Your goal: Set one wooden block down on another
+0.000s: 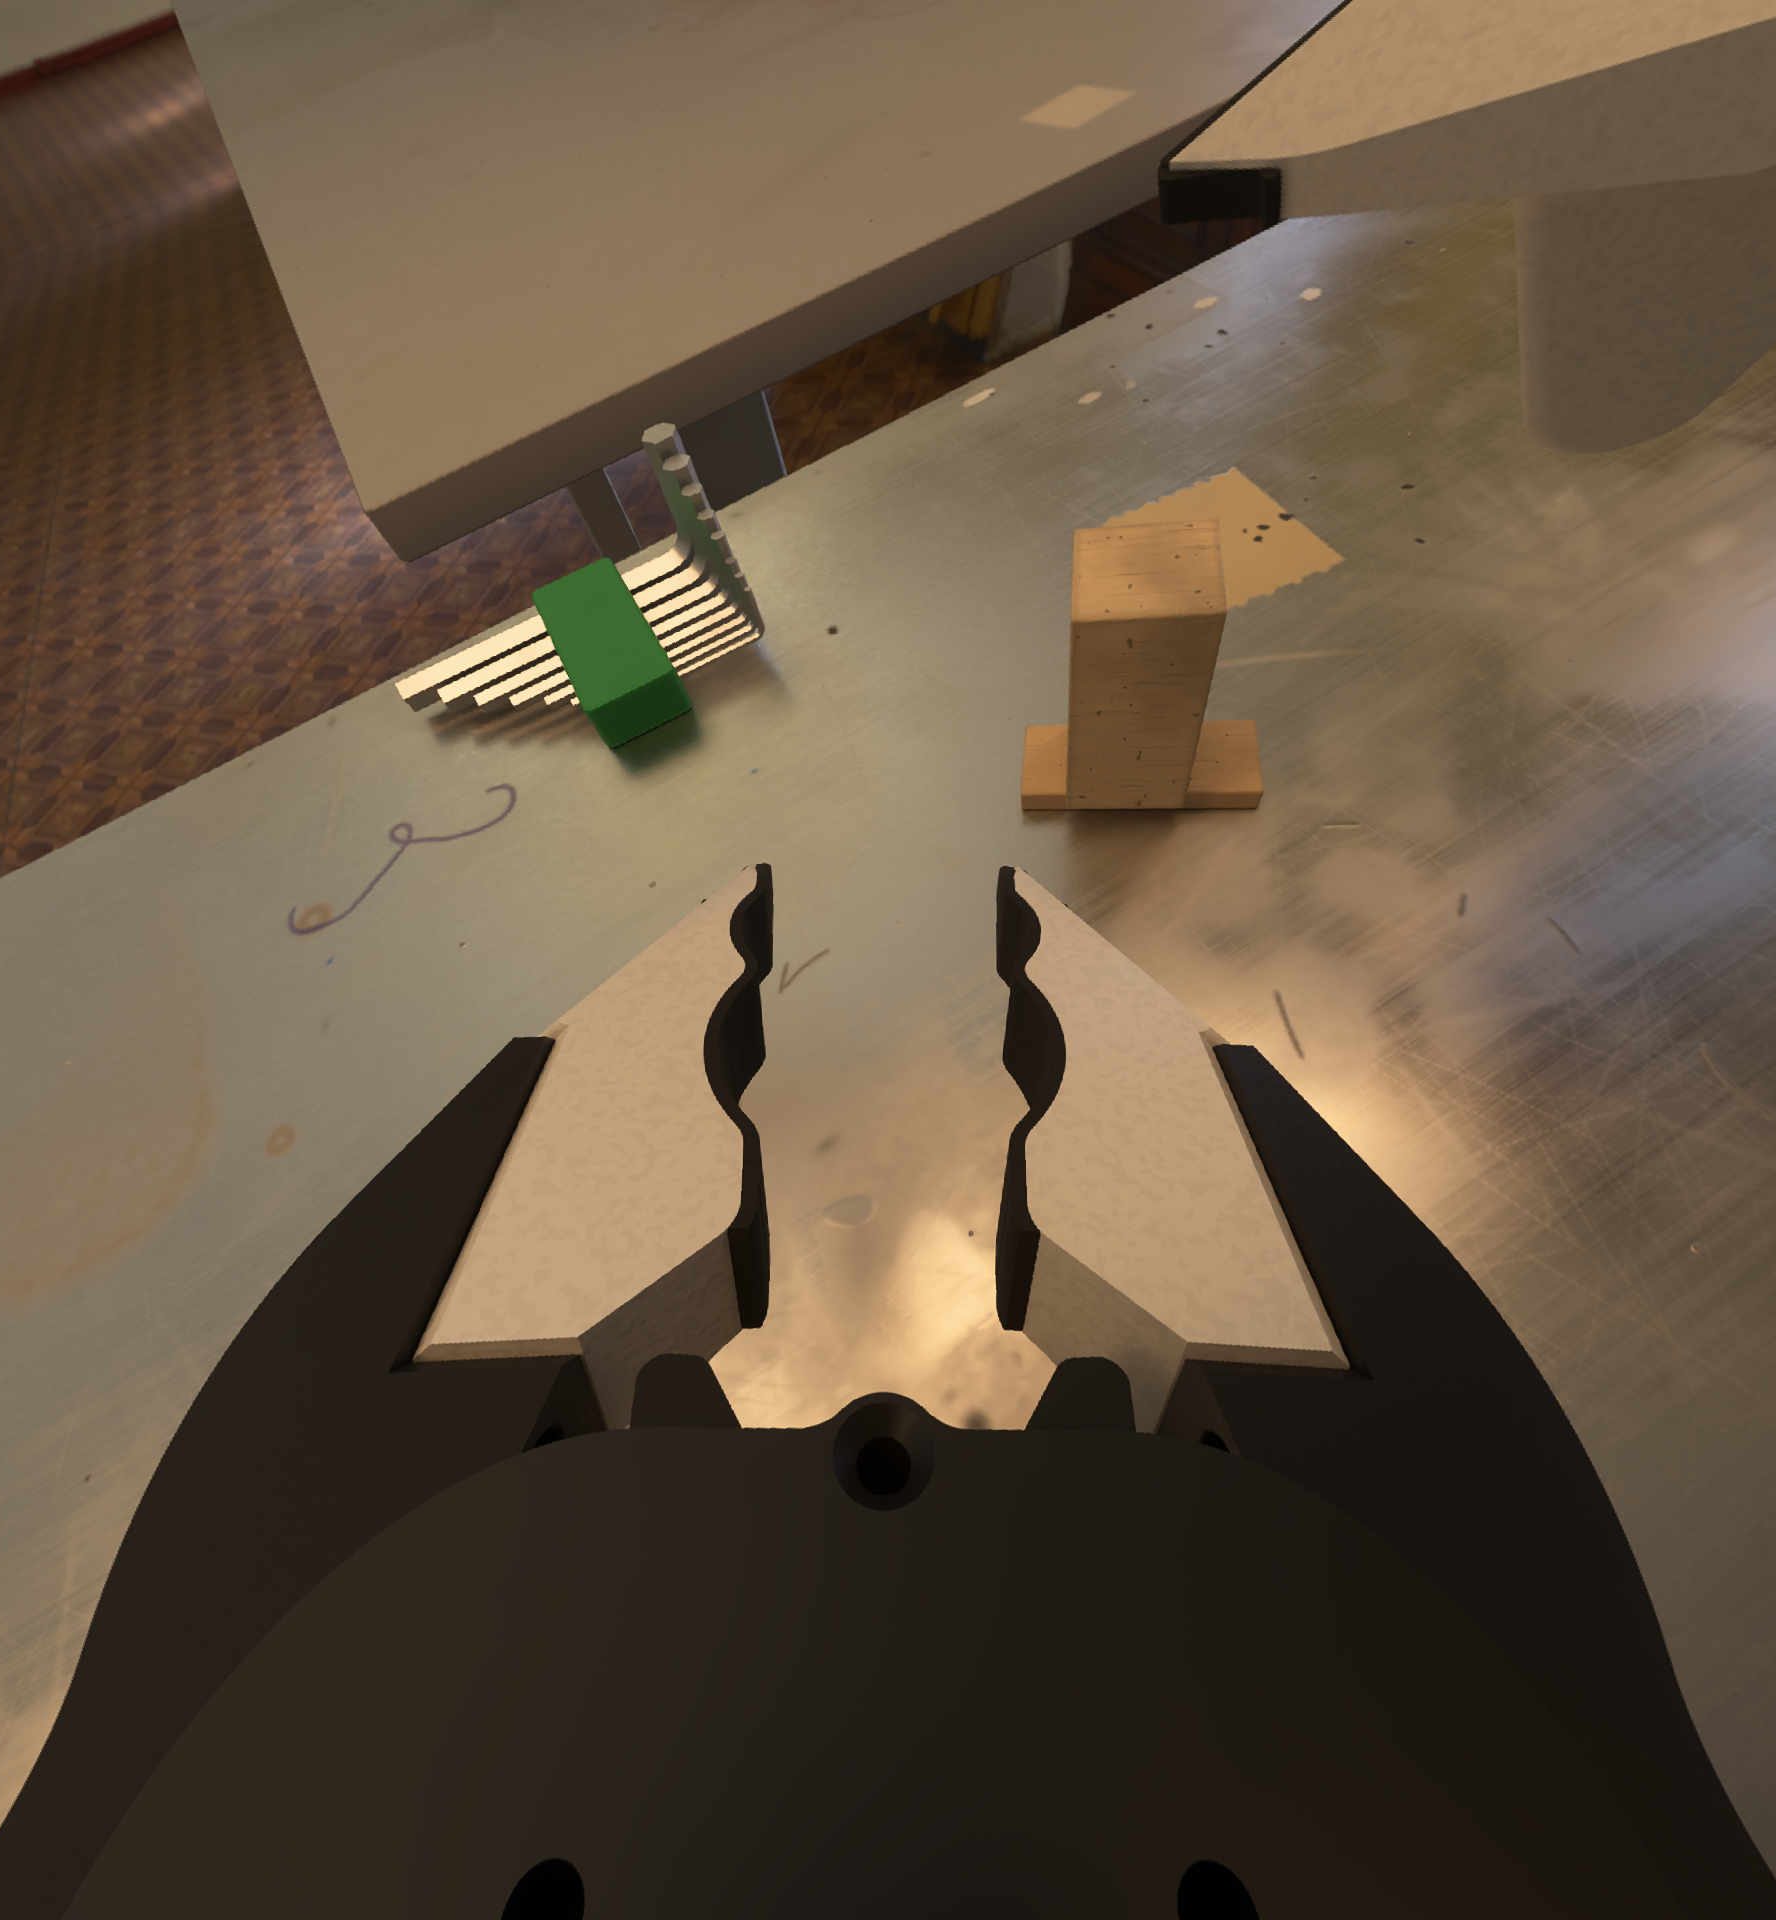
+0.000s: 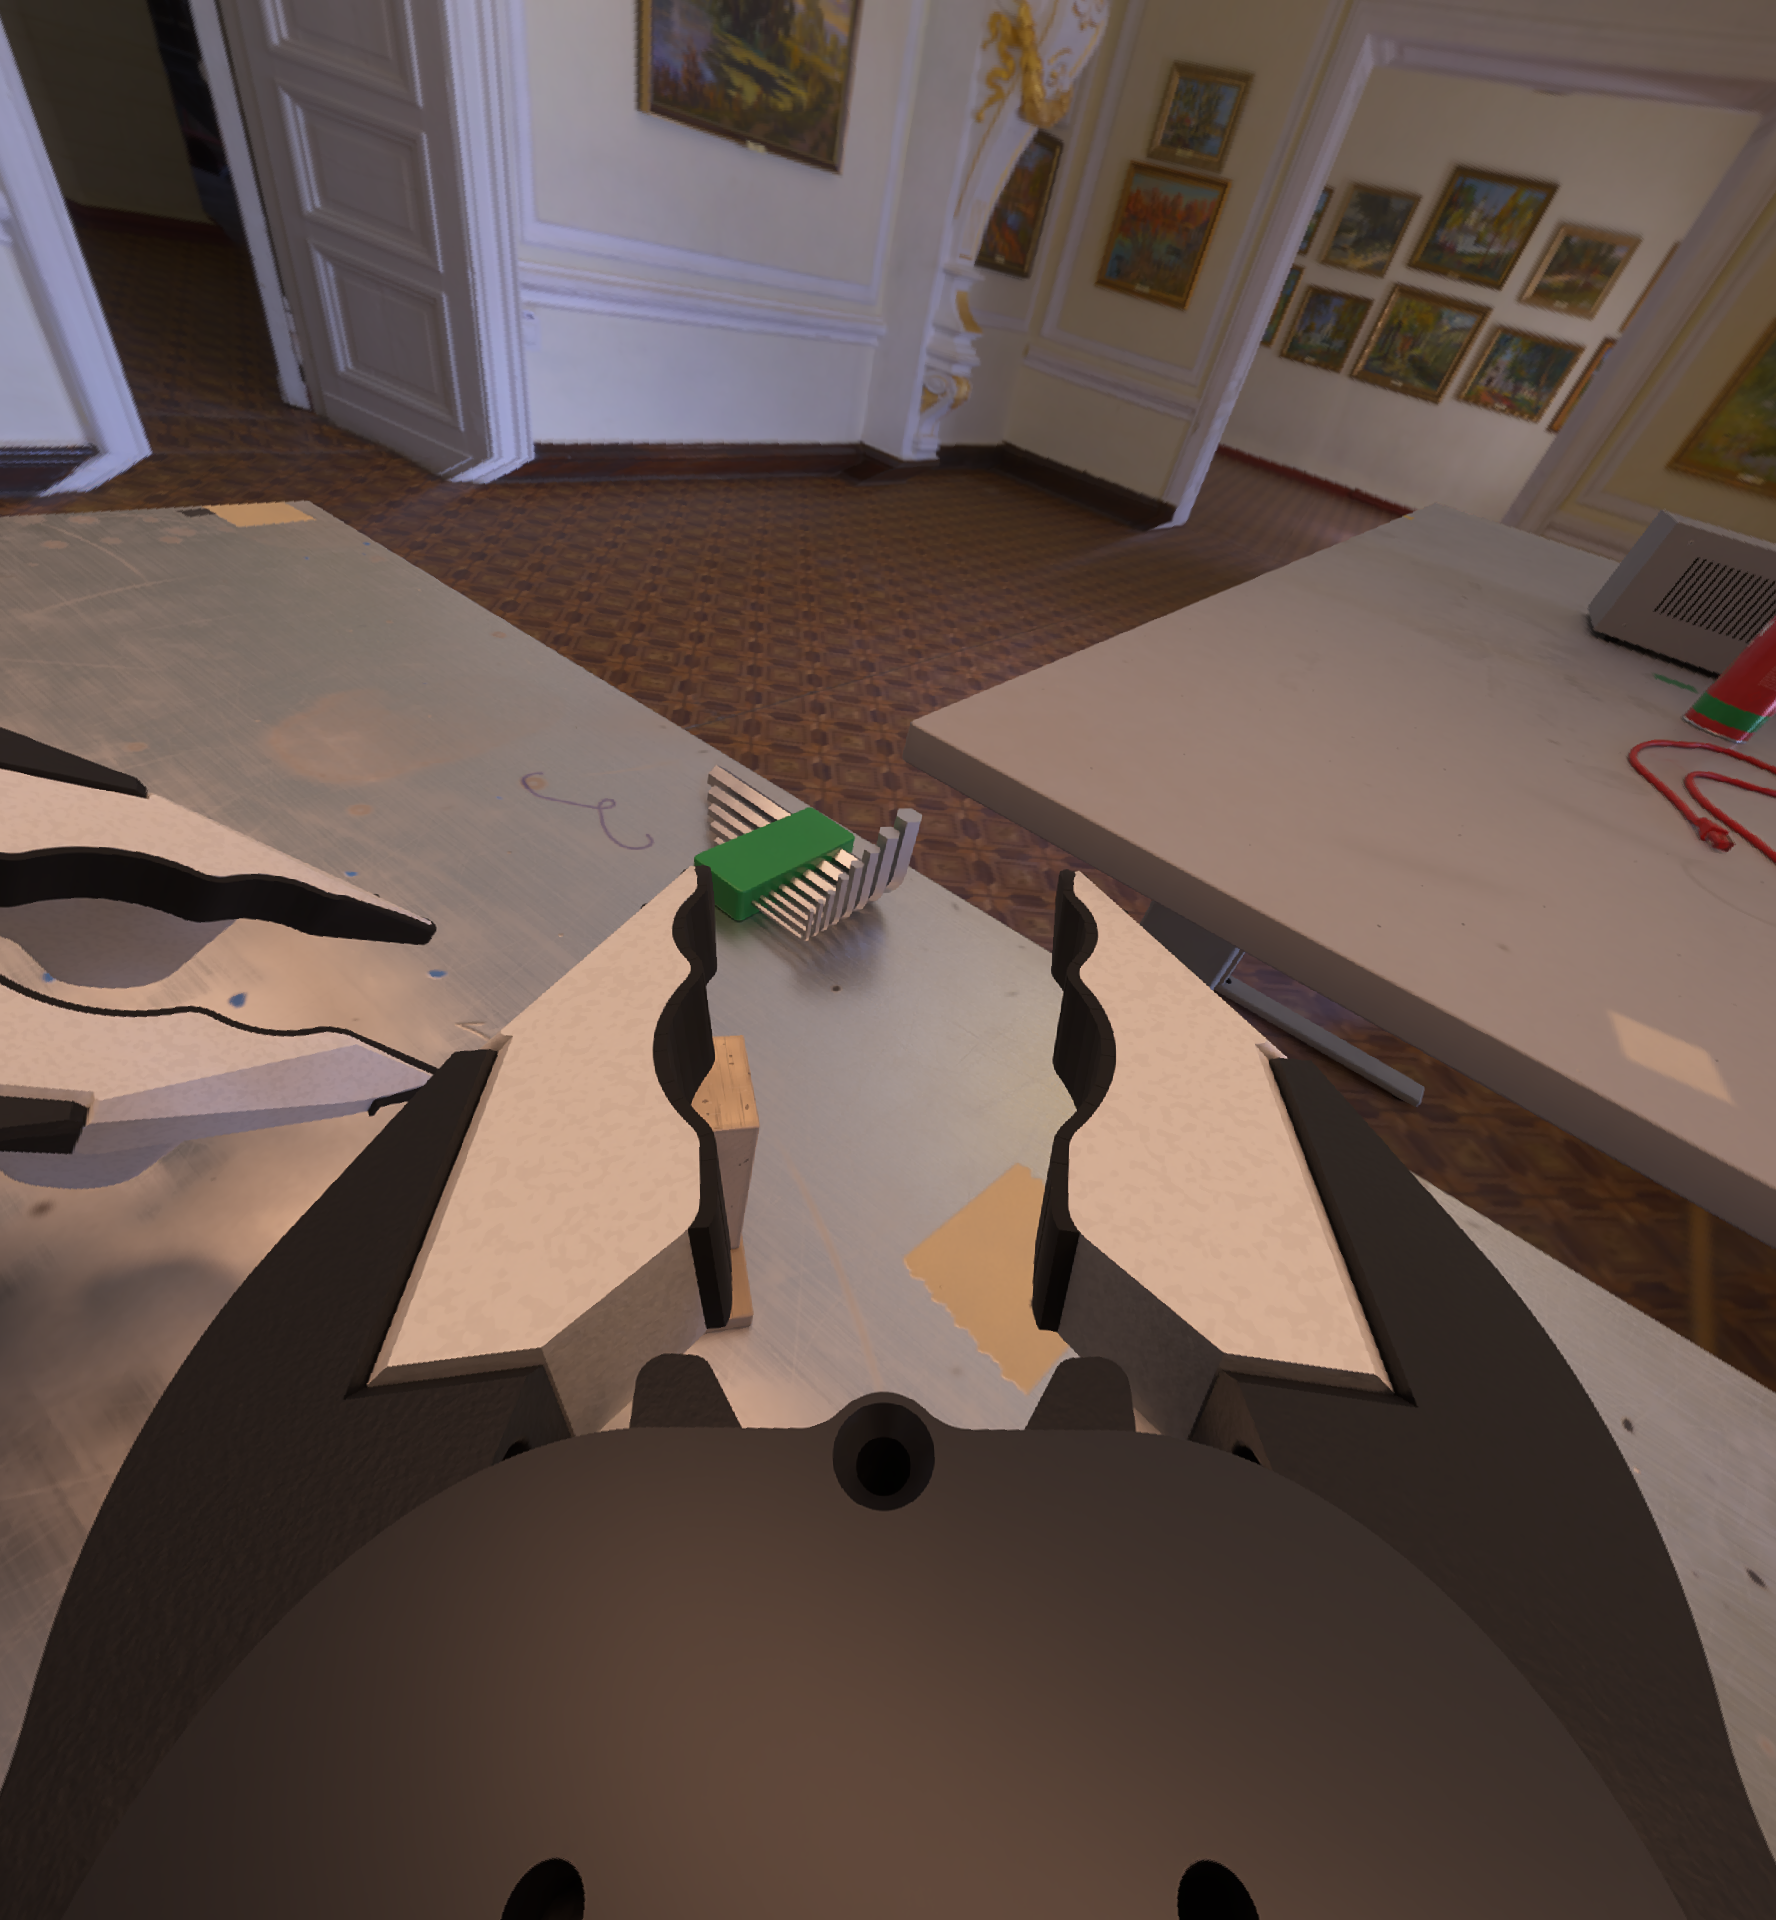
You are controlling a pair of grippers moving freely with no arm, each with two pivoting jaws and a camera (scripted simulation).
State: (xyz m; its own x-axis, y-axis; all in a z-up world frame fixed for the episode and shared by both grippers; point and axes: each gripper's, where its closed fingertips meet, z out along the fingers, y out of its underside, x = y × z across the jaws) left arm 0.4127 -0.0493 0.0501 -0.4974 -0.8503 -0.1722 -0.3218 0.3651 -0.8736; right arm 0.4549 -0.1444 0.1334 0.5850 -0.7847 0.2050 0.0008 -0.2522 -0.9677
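Left gripper [image 1: 884, 883] hung released over bare bench [image 1: 448, 1039], nothing between its jaws. Right gripper [image 2: 884, 883] also released, empty. Ahead of the left gripper, tall wooden block [image 1: 1144, 665] stood upright on flat wooden block [image 1: 1227, 764], both resting on the bench. Farther left, near the bench edge, lay a hex key set [image 1: 603, 649] in its green holder. Tan patch [image 1: 1289, 551] lay behind the blocks.

Left gripper [image 1: 884, 883] hovers with jaws spread and nothing between them. Right gripper [image 2: 884, 883] hangs wider apart, also empty, with the left one's fingers just off its left jaw.
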